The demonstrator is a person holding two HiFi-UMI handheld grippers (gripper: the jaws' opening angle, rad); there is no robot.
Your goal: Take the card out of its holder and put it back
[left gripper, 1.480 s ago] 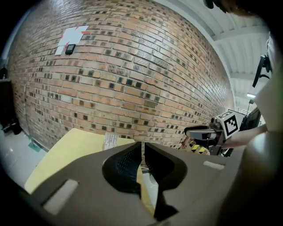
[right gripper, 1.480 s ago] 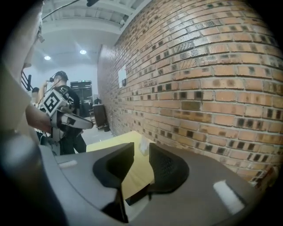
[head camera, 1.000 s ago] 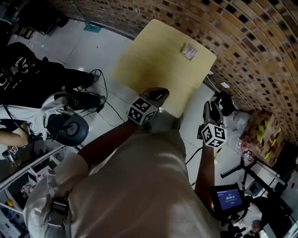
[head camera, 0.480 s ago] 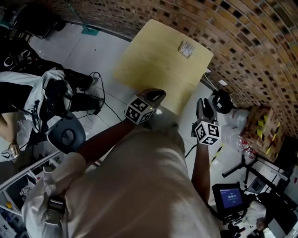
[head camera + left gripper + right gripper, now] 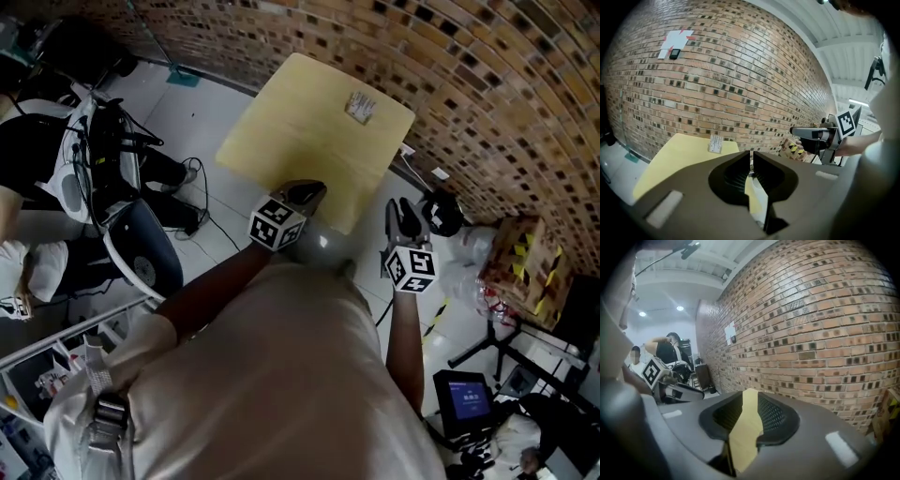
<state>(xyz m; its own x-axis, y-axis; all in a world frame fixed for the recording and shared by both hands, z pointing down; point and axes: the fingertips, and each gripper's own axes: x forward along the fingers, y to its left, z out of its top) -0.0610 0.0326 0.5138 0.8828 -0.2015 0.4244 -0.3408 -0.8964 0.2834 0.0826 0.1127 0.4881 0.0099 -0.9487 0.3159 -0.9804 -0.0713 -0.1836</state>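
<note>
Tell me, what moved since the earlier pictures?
The right gripper slid left, nearer the table; the left gripper barely moved. A person on the left shifted. Nothing was grabbed or dropped. The card holder stayed on the table; left jaws together, right apart.

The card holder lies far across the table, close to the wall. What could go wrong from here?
1. The card holder lies near the table's far edge, beside the brick wall; a push from the right gripper might slide it off.
2. It looks small, so the fingers may close beside it.
3. Dark clutter on the floor by the table's right corner could trip the person.
</note>
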